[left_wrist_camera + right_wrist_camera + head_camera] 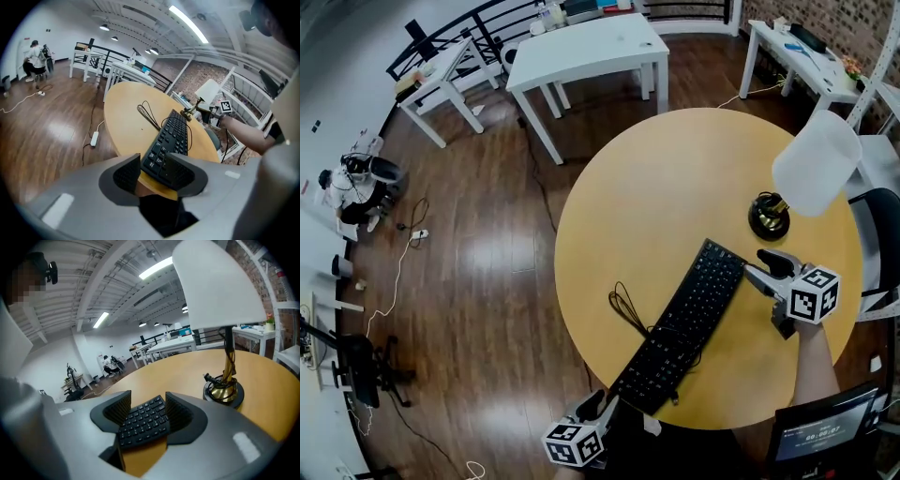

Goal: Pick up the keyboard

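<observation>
A large open room has a dark wood floor [487, 253]. Three white tables [581, 52] stand along the far side. One person [342, 192] sits at the far left, well apart from the work area.

Near the camera stands one round, light wood table [675, 178]. Two things rest on it. One is a table lamp [816, 161] with a white shade and a brass base, on the right side. The other is a black keyboard [684, 323], lying flat and diagonally. Its near end reaches the table's near edge and its far end points toward the lamp's base. One thin black cable [623, 305] loops on the tabletop just left of the keyboard.

Two handheld grippers are in view, each with one marker cube. The left gripper [607, 405] is at the keyboard's near end. Its two jaws stand apart, unclenched, with the keyboard's near end showing between them in its own view. The right gripper [761, 265] is at the keyboard's far end, near the lamp base. Its two jaws also stand apart, with that end's keys showing between them. Neither pair is clamped on the keyboard.
</observation>
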A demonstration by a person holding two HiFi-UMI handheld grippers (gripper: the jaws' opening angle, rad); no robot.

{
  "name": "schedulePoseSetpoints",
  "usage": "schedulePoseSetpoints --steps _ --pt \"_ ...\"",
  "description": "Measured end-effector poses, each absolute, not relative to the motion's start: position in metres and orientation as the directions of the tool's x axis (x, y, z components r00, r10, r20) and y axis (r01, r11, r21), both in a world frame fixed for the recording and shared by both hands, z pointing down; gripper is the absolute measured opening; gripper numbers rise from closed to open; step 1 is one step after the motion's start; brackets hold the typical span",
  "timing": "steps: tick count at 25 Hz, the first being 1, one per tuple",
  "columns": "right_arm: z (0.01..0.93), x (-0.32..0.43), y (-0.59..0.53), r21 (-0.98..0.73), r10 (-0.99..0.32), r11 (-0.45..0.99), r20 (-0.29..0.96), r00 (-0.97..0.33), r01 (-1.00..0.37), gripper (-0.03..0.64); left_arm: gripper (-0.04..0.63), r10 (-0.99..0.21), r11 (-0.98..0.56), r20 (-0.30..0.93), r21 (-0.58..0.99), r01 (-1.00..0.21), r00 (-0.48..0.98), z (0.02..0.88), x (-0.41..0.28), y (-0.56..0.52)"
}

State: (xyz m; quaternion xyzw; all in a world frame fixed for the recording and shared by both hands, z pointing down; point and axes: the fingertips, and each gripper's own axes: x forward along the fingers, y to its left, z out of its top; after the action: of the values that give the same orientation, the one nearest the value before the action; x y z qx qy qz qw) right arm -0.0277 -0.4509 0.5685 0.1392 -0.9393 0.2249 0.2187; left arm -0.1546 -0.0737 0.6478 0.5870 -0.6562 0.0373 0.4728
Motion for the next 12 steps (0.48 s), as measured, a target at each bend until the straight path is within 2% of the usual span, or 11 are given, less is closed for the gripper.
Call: schedulePoseSetpoints --steps 4,12 --pt "0.609 -0.035 -0.469 -0.351 -0.065 0.888 0.543 -0.837 -0.297 0.290 0.209 -0.733 0.320 0.660 0.547 -0.774 0.164 0.663 -0.146 -0.077" --pt "0.651 -0.054 -0.488 -0.442 0.121 0.877 0.580 -0.805 -0.186 0.307 0.224 -0.756 0.324 0.633 0.582 -0.746 0.166 0.676 -0.139 -0.085"
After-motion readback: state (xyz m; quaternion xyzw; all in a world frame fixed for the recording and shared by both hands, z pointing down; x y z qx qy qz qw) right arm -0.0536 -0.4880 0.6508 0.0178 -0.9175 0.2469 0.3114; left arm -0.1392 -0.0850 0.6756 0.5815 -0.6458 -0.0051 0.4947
